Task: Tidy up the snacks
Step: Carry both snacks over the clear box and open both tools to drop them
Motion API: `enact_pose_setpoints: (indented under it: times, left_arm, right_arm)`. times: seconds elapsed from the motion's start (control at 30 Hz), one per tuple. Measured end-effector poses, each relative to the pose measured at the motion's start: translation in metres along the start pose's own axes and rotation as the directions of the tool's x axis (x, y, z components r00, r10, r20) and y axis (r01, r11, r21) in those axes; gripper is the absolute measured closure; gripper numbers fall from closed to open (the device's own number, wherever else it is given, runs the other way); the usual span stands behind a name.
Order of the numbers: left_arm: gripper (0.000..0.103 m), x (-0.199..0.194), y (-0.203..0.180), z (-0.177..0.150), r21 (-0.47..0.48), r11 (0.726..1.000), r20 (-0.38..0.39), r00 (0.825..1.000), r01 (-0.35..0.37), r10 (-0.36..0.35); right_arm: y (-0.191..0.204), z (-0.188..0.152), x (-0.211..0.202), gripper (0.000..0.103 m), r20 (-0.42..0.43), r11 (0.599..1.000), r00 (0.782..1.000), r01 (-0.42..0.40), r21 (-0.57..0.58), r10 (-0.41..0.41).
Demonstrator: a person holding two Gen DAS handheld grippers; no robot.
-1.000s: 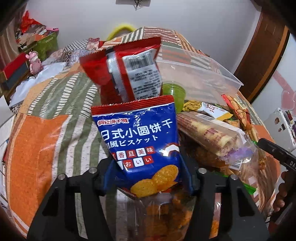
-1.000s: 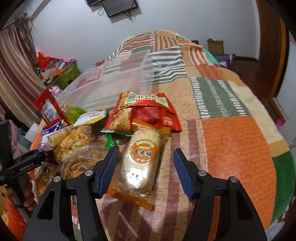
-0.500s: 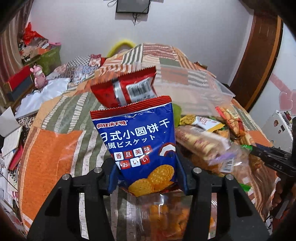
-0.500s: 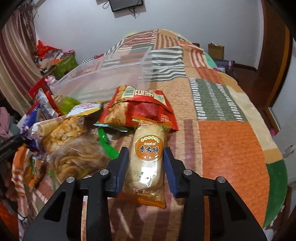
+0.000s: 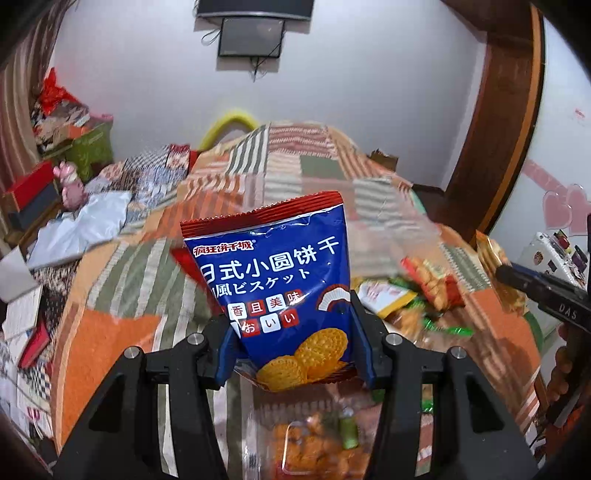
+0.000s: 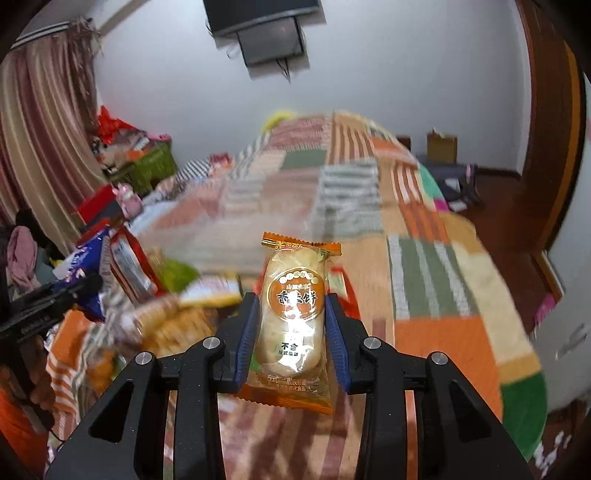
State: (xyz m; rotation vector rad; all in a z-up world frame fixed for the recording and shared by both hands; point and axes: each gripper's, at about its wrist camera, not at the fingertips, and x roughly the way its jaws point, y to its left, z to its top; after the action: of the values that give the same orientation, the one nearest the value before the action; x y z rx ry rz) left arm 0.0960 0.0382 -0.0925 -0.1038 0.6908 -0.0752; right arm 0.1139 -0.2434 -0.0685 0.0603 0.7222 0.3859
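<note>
Left gripper (image 5: 295,343): both blue-padded jaws are pressed against the lower sides of a blue biscuit bag (image 5: 275,291) with a red top seal, white lettering and round crackers printed near its bottom edge. The bag stands upright at frame centre, clear of the patchwork bedspread (image 5: 110,332). At the left edge of this view, a pink toy figure (image 5: 68,184) sits near a green box (image 5: 92,151). Below the bag, at lower centre, lies a clear packet of orange snacks (image 5: 314,450). To the right of the bag, a blurred pile of mixed snack packets (image 5: 424,291) rests on the bedspread. At the far right edge, the other gripper's dark body enters the frame. A wall-mounted screen (image 5: 251,35) occupies the upper centre.

Right gripper (image 6: 291,332): both jaws are clamped on the sides of an orange-wrapped rice cracker packet (image 6: 293,317), which is held upright at frame centre above the bedspread. At the left of this view, the blue bag and a red snack bag (image 6: 129,262) appear beside the left gripper's body. Blurred snack packets (image 6: 173,325) lie at lower left. A clear plastic bin (image 6: 258,221), heavily blurred, stands behind the packet at mid-frame. A brown wooden door frame (image 6: 554,147) runs down the right side.
</note>
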Motion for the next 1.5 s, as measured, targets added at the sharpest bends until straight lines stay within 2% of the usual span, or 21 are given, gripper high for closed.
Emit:
enact_pose_setpoints:
  times: [0.13,0.3,0.6,0.93,1.2,1.5]
  left_arm:
    - [0.052,0.003,-0.009,0.021,0.028,0.999,0.030,0.999,0.019,-0.020]
    - [0.052,0.018,-0.013,0.045,0.010,0.998,0.038,0.997,0.060,-0.060]
    - [0.052,0.066,-0.022,0.076,0.027,0.994,-0.015,0.994,0.105,-0.105]
    - [0.052,0.116,-0.028,0.083,0.042,0.992,-0.100,0.989,0.117,-0.113]
    - [0.052,0.130,-0.030,0.091,0.075,0.990,-0.110,0.988,0.117,-0.109]
    - [0.052,0.143,-0.027,0.102,0.067,0.990,-0.154,0.982,0.121,-0.110]
  right_arm:
    - [0.012,0.020,0.003,0.070,0.046,0.999,0.999,-0.008,-0.047,0.010]
    - [0.023,0.037,0.018,0.070,0.073,0.995,0.997,-0.020,-0.094,0.027]
    - [0.025,0.053,0.053,0.070,0.026,0.990,0.998,-0.054,-0.132,0.058]
    - [0.021,0.062,0.084,0.070,-0.033,0.985,0.999,-0.043,-0.168,0.038]
    - [0.023,0.068,0.104,0.070,-0.056,0.980,0.997,-0.054,-0.190,0.044]
    - [0.030,0.075,0.120,0.071,-0.068,0.972,0.996,-0.069,-0.223,0.055]
